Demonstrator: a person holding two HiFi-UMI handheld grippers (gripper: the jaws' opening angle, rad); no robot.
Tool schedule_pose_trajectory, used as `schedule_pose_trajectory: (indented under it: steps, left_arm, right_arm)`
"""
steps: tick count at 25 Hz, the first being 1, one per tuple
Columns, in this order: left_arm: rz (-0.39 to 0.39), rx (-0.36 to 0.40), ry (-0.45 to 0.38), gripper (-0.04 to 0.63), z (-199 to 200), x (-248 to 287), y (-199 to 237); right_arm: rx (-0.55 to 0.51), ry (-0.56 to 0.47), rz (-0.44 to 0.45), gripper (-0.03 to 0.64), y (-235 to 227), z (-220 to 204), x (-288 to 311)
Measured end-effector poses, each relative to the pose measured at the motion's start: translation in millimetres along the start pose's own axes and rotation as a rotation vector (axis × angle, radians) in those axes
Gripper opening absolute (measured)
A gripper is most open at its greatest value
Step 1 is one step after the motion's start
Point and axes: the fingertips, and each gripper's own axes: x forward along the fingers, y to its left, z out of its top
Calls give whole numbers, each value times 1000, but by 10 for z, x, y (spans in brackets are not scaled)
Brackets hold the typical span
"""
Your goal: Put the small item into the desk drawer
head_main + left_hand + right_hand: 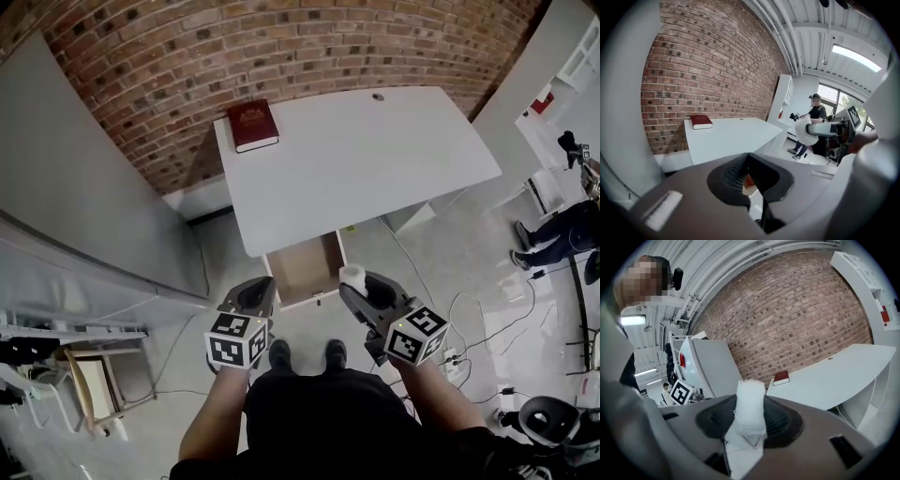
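red book [253,125]: closed, lying flat | brick wall [281,47]: behind it | person [562,230]: far right, dark trousers

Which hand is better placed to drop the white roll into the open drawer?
Right. The right claw grips the white roll close beside the open drawer; the left claw is empty.

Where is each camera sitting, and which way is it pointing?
Head view: on the person's head, looking steeply down at the white desk, open drawer, left gripper, right gripper, forearms, shoes.
Left gripper view: on the left gripper, looking along its closed jaws at the desk and brick wall; the right gripper shows at right.
Right gripper view: on the right gripper, looking past the small white item in its jaws at desk and wall.
Shared: the red book shows in all three.
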Motion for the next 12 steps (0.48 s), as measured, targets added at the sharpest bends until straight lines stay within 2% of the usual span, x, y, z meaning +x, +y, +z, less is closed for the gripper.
schedule_pose_trajectory:
  steps: [6,12]
  left_arm:
    - [58,-15,-12,12,37,188,-434]
    - [123,-57,8,12,-59,354,-521]
  right_arm:
    - [-10,33,57,161,-434,-21,-394]
    - [-5,93,103,161,-741,-120,-423]
